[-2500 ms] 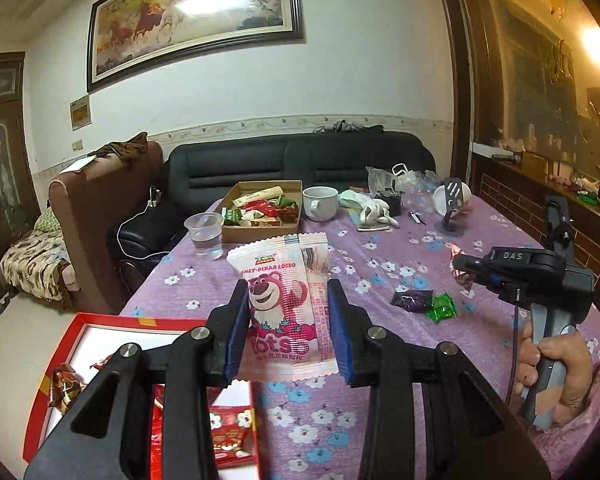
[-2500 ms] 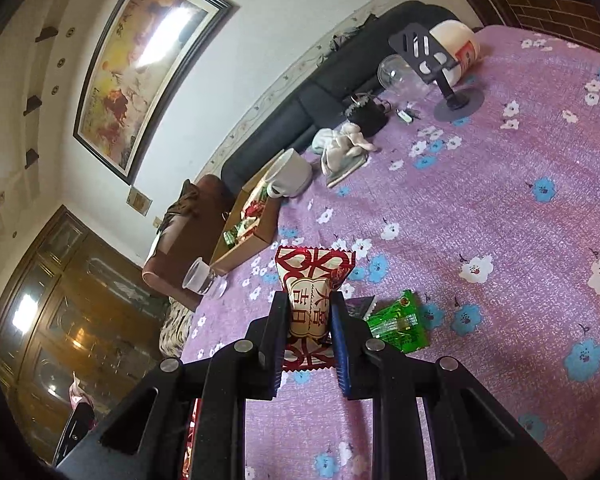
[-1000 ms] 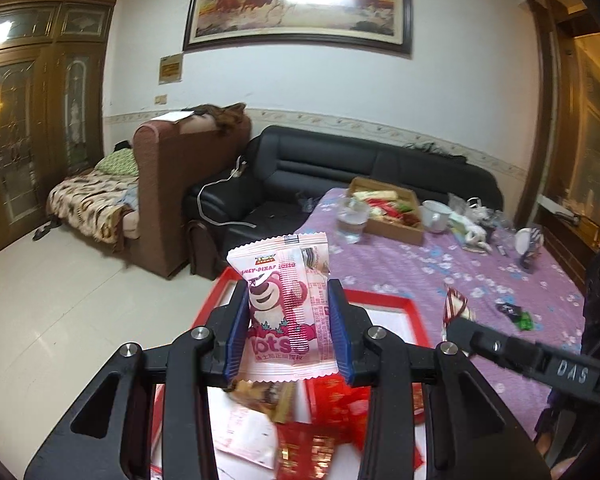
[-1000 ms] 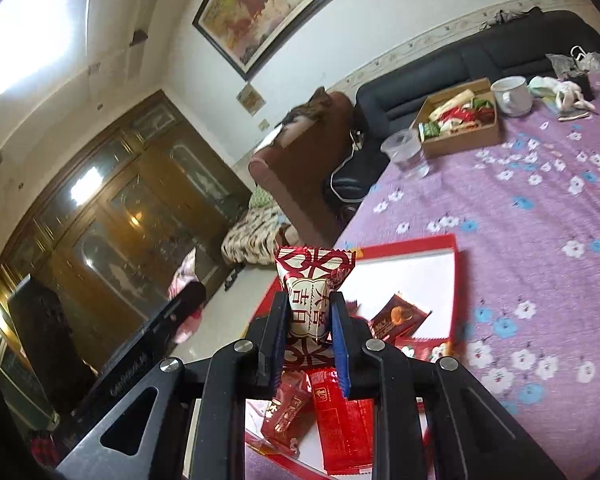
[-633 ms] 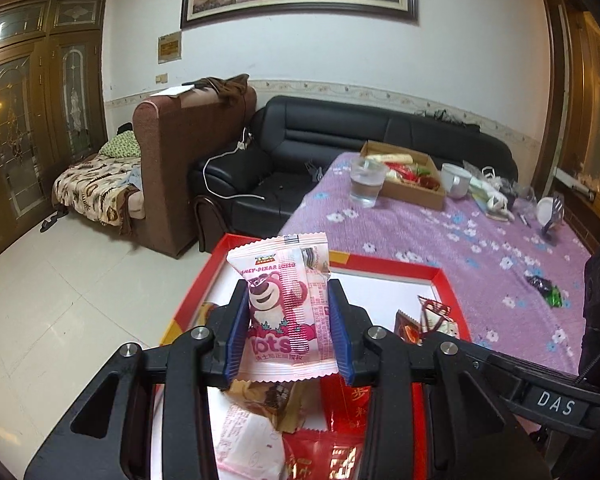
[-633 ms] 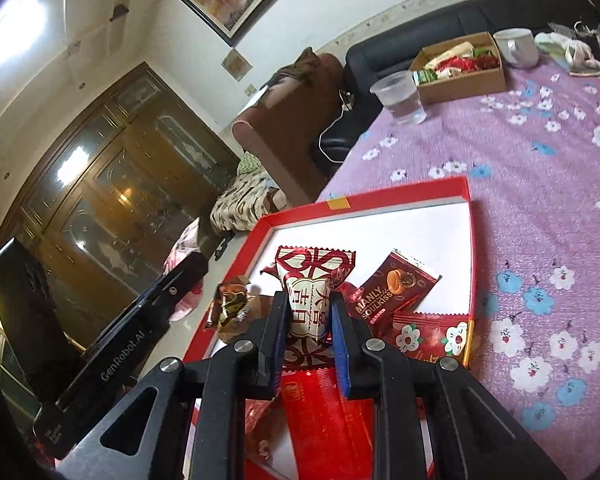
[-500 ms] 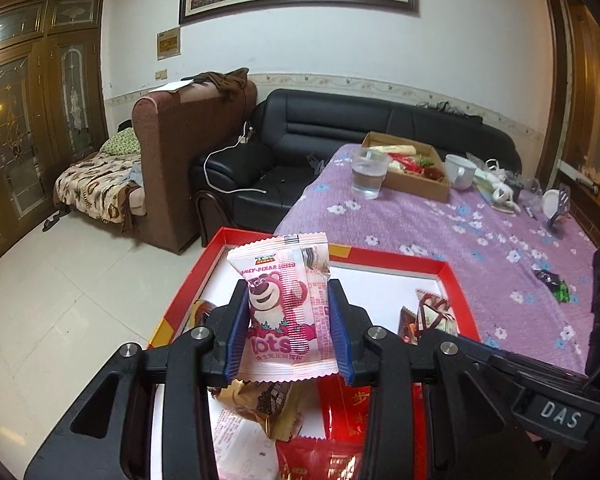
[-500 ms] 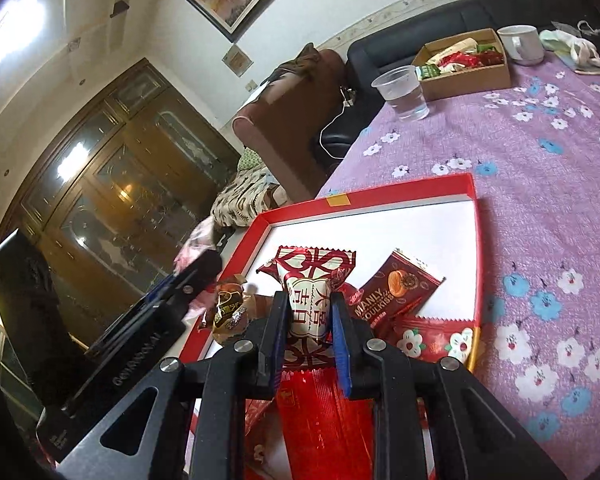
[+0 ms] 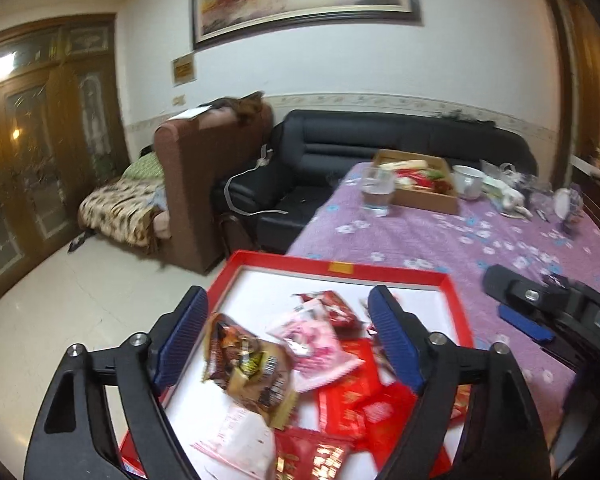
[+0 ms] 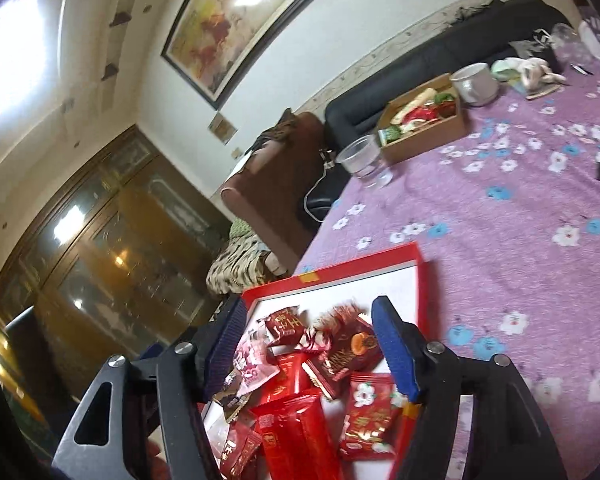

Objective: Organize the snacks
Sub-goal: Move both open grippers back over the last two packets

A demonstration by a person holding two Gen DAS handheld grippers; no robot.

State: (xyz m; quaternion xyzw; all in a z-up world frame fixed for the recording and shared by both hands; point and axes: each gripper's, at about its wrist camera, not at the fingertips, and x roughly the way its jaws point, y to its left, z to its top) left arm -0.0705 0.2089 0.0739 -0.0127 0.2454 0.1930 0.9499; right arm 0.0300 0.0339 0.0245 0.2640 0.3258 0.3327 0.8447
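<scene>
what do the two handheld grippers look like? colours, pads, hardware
Both match: the left gripper and right gripper have matte black plastic arms with triangular cut-outs and silver round bolt heads at the pivots. Each finger carries a blue ribbed pad. In the left wrist view the right gripper's black body sits at the right edge. No sleeves or cables are clearly visible.
</scene>
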